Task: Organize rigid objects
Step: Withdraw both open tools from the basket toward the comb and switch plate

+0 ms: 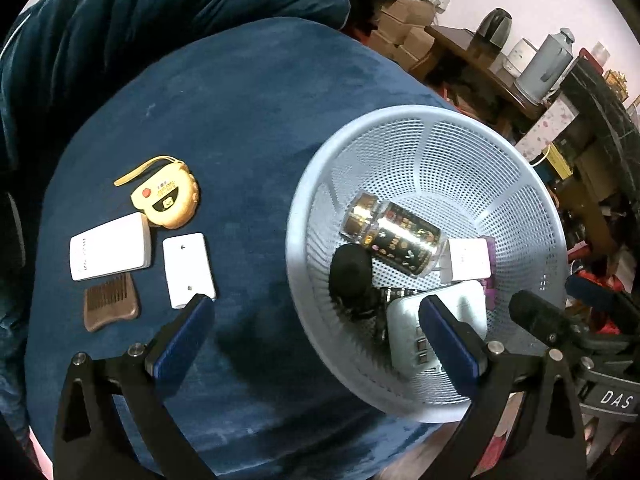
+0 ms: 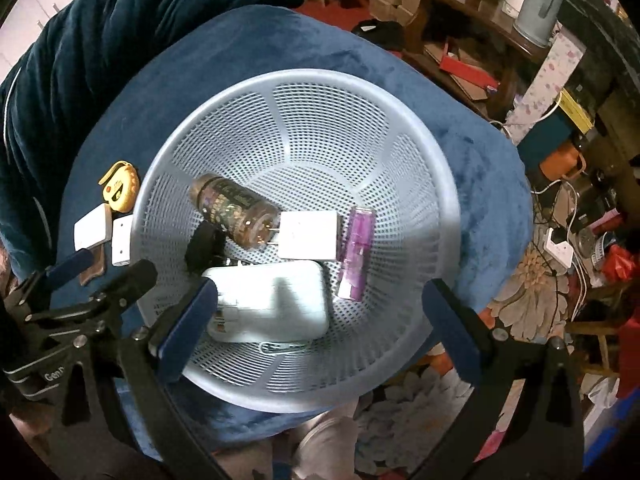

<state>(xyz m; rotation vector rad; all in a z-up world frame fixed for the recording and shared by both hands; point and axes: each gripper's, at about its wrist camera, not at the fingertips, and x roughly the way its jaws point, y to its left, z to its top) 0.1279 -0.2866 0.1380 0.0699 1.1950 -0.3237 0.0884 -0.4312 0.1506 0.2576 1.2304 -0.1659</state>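
1. Two handheld grippers hover above a round surface covered in dark blue plush cloth (image 1: 248, 128), which looks more like a cushioned stool or ottoman than a tabletop; I cannot tell which.

2. Left gripper (image 1: 316, 332): jaws spread wide, holding nothing. It hangs over the gap between the loose items and the basket, probably ready to reach for the next piece.

3. Right gripper (image 2: 320, 316): also spread wide and empty, poised directly above the basket, as if a piece has just been let go there, though that is a judgement.

4. A pale blue perforated plastic basket (image 1: 400, 120) sits at the cloth's right edge, overhanging it slightly. It serves as the collecting place.

5. Inside the basket lie a clear jar with a gold lid and dark patterned label (image 1: 396, 236) on its side, a white square plug adapter (image 2: 308, 236) touching the jar's base, a translucent purple tube (image 2: 356, 252) beside the adapter, a pale blue rounded case (image 2: 276, 304), and a black soft-looking lump (image 1: 350, 276).

6. Four items wait near the cloth's left edge, clustered close: a yellow tape measure with a strap (image 1: 168, 196), a white rectangular box (image 1: 110, 246), a white flat plate (image 1: 188, 270), and a brown wooden comb (image 1: 112, 306).

7. Judging by this, sorting is a little over halfway done.
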